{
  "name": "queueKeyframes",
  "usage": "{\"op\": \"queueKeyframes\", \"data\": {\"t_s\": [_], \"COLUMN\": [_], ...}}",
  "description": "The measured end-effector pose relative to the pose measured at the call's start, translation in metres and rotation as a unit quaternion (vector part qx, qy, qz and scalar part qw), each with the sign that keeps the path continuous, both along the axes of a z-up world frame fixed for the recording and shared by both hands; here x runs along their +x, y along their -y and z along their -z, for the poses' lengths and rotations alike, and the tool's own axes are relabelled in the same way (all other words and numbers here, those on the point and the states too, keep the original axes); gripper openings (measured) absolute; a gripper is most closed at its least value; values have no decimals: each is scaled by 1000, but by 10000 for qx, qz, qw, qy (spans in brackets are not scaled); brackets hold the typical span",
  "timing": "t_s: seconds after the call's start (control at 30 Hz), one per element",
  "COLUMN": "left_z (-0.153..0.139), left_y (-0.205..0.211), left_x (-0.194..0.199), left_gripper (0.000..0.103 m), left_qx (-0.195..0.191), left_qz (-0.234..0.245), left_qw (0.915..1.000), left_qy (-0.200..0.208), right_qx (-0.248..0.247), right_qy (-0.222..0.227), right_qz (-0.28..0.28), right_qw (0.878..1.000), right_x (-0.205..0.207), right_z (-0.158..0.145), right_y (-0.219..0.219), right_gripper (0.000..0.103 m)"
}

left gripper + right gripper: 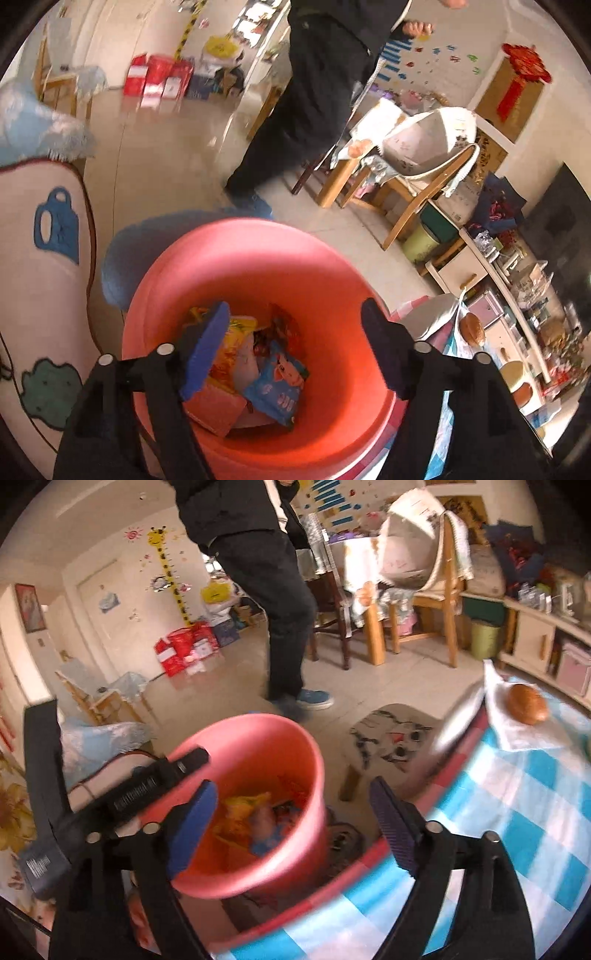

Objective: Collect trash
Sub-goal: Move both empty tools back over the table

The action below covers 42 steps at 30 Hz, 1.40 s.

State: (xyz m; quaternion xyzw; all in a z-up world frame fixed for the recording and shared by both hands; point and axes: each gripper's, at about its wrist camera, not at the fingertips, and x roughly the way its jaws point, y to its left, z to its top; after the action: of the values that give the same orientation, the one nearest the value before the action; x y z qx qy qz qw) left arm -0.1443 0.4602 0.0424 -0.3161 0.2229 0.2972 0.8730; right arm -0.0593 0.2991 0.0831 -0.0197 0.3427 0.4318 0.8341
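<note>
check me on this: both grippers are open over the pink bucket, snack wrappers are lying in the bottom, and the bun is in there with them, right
Not quite. The bun is not in the pink bucket; it sits on a white napkin on the checked tablecloth, as the right wrist view shows. The rest holds: the left gripper and right gripper are open, with snack wrappers in the bottom.

— What's filling the upper right of the frame?
— Pale wooden chairs are standing on the glossy beige tiled floor, sunlight falling across it.
— And upper left?
— A yellow giraffe height chart is hanging on the cream wall.
</note>
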Motion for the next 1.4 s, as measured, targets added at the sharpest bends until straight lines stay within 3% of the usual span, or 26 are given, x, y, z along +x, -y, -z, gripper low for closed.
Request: {"op": "queueKeyframes", "data": {"t_s": [0.2,0.43,0.5,0.67,0.8,1.17,1.4], "left_z": [-21,-47,-54,-56,-54,-62,-78], "left_y": [31,76,94,134,163,239,287], "left_x": [2,9,13,24,19,-14,-43], "left_gripper": [90,95,96,97,97,97,97], "left_qx": [545,1040,1295,1520,1815,2177,2487], "left_qz": [245,881,1102,1676,1941,2668,2904], "left_qw": [9980,9897,9849,9740,9639,9388,9240], "left_qy": [189,448,337,-76,-179,-128,3], "right_qx": [-96,-269,-345,-524,-588,-861,-1021], "right_qy": [119,209,231,268,280,674,1270], "right_qz": [395,942,1107,1503,1810,2507,2912], "right_qw": [9991,9950,9930,9869,9813,9619,9427], "right_x": [-11,-18,-22,-33,-42,-82,-116], "right_z": [0,-4,-4,-5,-4,-11,-22], "right_y": [48,109,129,175,208,285,324], "right_gripper": [90,91,92,92,93,94,95]}}
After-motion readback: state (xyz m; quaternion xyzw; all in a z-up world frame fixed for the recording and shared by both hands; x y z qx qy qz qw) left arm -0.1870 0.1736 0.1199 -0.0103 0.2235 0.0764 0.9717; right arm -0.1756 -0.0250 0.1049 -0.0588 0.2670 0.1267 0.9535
